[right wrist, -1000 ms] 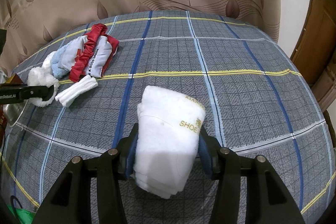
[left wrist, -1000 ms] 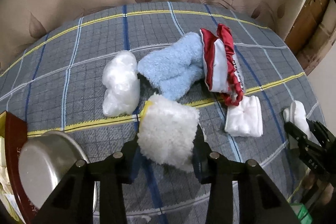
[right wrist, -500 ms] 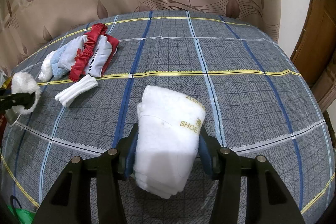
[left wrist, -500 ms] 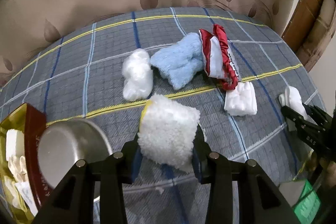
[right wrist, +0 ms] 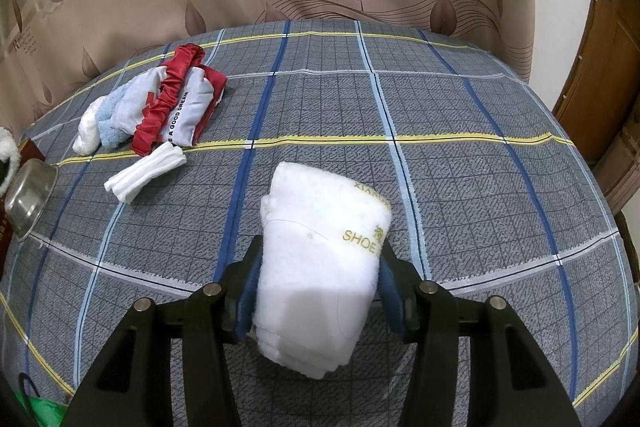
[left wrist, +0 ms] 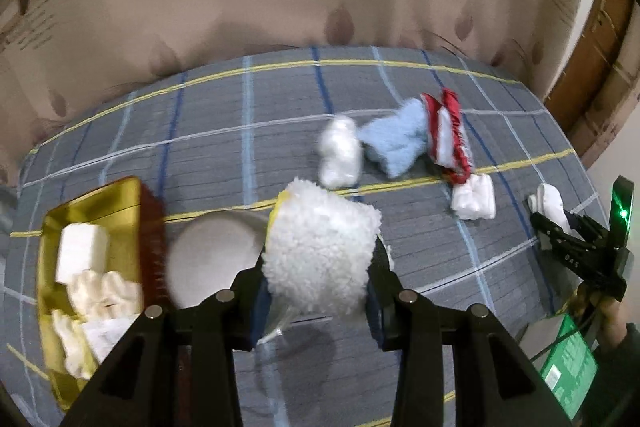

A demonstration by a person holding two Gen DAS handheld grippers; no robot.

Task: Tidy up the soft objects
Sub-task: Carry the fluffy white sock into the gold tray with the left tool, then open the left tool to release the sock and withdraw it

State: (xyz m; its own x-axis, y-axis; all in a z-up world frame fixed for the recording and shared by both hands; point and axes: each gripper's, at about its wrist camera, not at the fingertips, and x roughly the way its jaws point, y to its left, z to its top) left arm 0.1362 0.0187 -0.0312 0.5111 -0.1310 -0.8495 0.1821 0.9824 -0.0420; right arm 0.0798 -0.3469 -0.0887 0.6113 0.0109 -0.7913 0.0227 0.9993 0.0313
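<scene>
In the left wrist view, the left hand-held gripper (left wrist: 318, 291) was closed on a fluffy white bundle (left wrist: 320, 247), its two fingers pressing the pile in from either side and holding it above the plaid-covered surface (left wrist: 224, 147). Just below and to the left sat a steel bowl (left wrist: 212, 259), and beside that a gold tray (left wrist: 96, 195) already holding several white soft pieces. Farther back lay a white wad (left wrist: 340, 157), a light blue fleece item (left wrist: 396, 143), a red-and-white cloth (left wrist: 448, 139) and a small folded white cloth (left wrist: 474, 201). The frame was motion-blurred, so the exact height of the bundle over the bowl could not be judged.

In the right wrist view, the right hand-held gripper (right wrist: 316, 291) was clamped on a rolled white towel (right wrist: 320, 259) printed with gold lettering, held low over the open middle of the surface, well apart from the pile at the far left.

The likeliest trouble was the fluffy bundle: the fingers gripped only its compressible pile, so a quick swing toward the tray could let it slip out and drop into the bowl or onto the tray's rim. The towel roll could loosen and unroll if the fingers eased while it hung.
</scene>
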